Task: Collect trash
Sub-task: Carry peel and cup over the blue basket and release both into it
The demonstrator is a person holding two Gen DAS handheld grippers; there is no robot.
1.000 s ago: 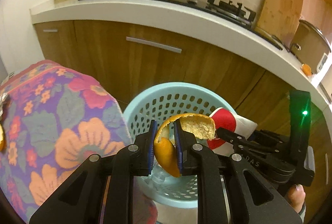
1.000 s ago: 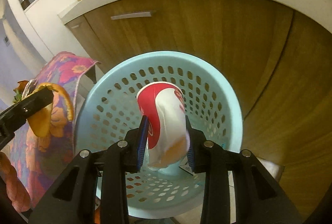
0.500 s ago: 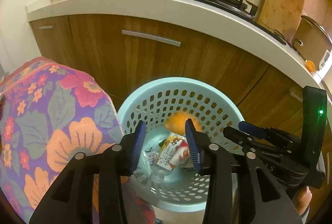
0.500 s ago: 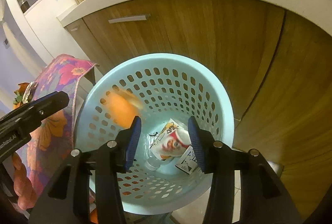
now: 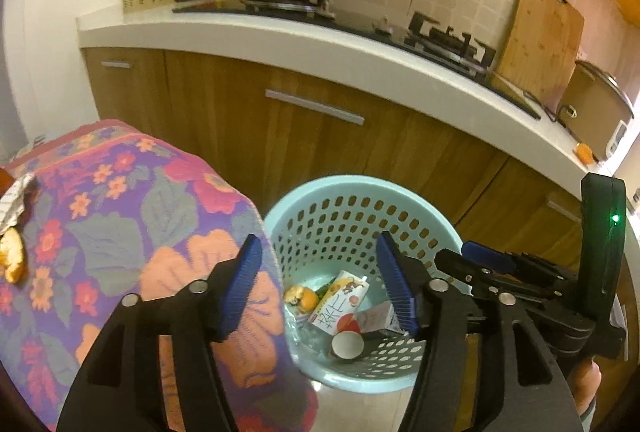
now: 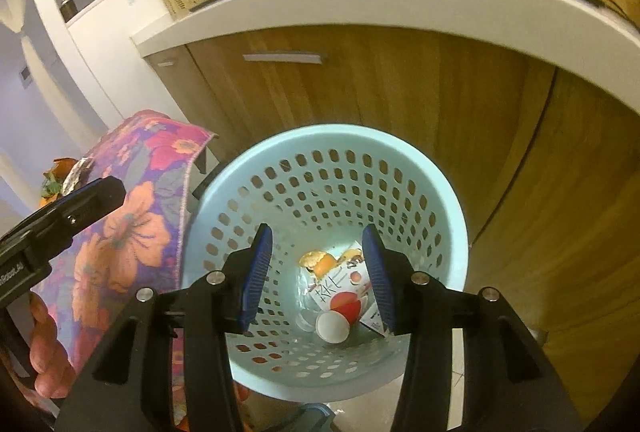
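The surface (image 5: 120, 216) wears a flowered cloth; on its left edge lie an orange peel (image 5: 12, 256) and a crumpled foil scrap (image 5: 14, 198). The basket (image 5: 280, 216) stands on the floor (image 5: 360, 412), just beside it.

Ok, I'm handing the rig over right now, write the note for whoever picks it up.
Left gripper: open, empty, above the floral cloth's edge and the bin.
Right gripper: open, empty, over the bin.
Perforated light-blue plastic bin: on the floor by the wooden cabinets, holding an orange peel, a red-and-white paper cup and cartons.
Done: that trash is binned.
Left: an orange peel scrap and crumpled foil wrapper lie on the floral-cloth table. Probably fetch those next.
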